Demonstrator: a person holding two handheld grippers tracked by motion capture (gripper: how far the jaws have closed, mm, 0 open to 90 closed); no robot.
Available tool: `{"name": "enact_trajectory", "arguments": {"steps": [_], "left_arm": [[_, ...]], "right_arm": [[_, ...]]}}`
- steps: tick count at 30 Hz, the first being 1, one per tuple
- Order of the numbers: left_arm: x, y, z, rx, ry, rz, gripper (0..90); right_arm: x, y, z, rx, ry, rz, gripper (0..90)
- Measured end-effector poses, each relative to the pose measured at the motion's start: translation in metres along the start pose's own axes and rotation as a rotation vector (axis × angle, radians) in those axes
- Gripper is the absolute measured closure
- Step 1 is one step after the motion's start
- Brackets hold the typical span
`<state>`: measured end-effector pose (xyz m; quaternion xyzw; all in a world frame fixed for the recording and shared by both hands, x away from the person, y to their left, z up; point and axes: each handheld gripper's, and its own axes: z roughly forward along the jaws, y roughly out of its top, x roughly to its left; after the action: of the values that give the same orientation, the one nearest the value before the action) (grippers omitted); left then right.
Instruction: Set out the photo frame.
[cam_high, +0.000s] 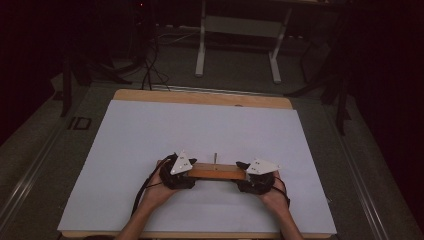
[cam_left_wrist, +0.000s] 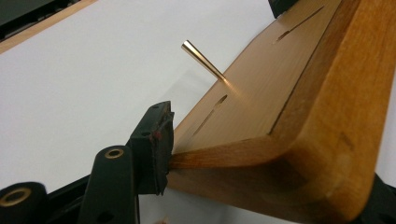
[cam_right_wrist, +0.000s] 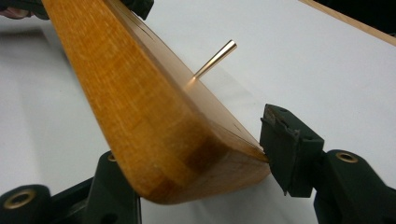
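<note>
The left gripper (cam_high: 184, 172) clamps one end of a wooden board (cam_high: 216, 172), one pad (cam_left_wrist: 161, 140) pressed against its edge; in the left gripper view the board sits between the jaws. The right gripper (cam_high: 251, 176) clamps the other end the same way, a pad (cam_right_wrist: 280, 140) touching the board's far edge. The board runs level between the two, near the front of the table. A thin brass pin (cam_high: 215, 158) stands up from its top face, which also has narrow slots (cam_left_wrist: 208, 115) cut into it.

Under it lies a white sheet (cam_high: 150, 150) covering most of a wooden table (cam_high: 200, 96), whose bare rim shows at the back. Beyond, the room is dim: grey floor, dark cables (cam_high: 150, 65) and the white legs of another table (cam_high: 201, 50). On the floor at left, pale marks (cam_high: 79, 123) read like "ID".
</note>
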<state>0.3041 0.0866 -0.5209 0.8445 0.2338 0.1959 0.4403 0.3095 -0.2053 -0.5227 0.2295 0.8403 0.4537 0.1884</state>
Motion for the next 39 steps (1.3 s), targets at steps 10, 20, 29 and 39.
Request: {"name": "enact_trajectory", "arguments": {"steps": [10,20,29,39], "left_arm": [[-0.001,0.002,-0.001,0.007,0.004,0.033,49.7],[-0.002,0.002,-0.001,0.004,0.012,0.035,51.0],[0.0,0.002,-0.002,-0.005,0.001,0.015,52.8],[0.004,0.004,-0.001,-0.012,0.0,-0.016,53.1]], "right_arm": [[-0.002,0.001,0.001,-0.009,0.001,0.015,42.5],[-0.004,0.0,0.001,-0.03,0.013,0.056,39.9],[-0.01,-0.001,0.004,-0.054,0.02,0.129,34.7],[-0.013,0.001,0.006,-0.062,0.013,0.146,35.3]]}}
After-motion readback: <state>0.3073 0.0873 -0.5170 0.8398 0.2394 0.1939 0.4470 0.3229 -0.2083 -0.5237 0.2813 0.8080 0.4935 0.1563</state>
